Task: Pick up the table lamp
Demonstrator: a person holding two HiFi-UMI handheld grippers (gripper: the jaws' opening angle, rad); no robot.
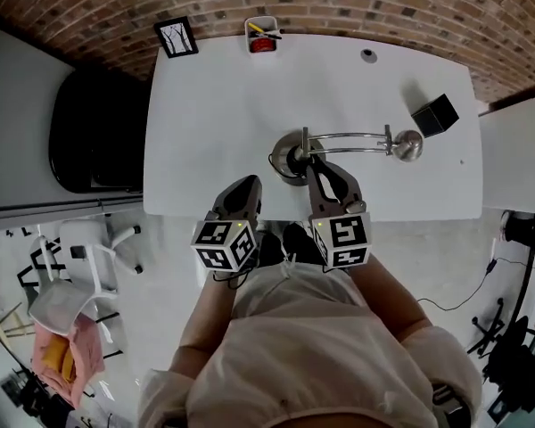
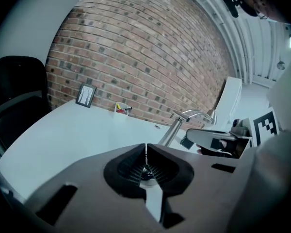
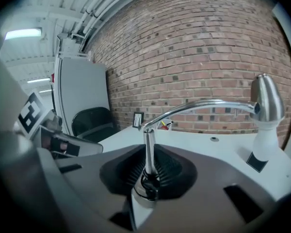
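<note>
Your right tongs are clamped on the lamp at its upright stem, above the white bench.

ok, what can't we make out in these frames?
- Round base of the silver metal table lamp: right gripper view, hidden behind the right gripper's own jaws.
- Drawing in the small black picture frame: head view, too small.
- Contents of the red-and-white pen cup: head view, too small.
- Whether the lamp has left the white table: no view shows under its base.
</note>
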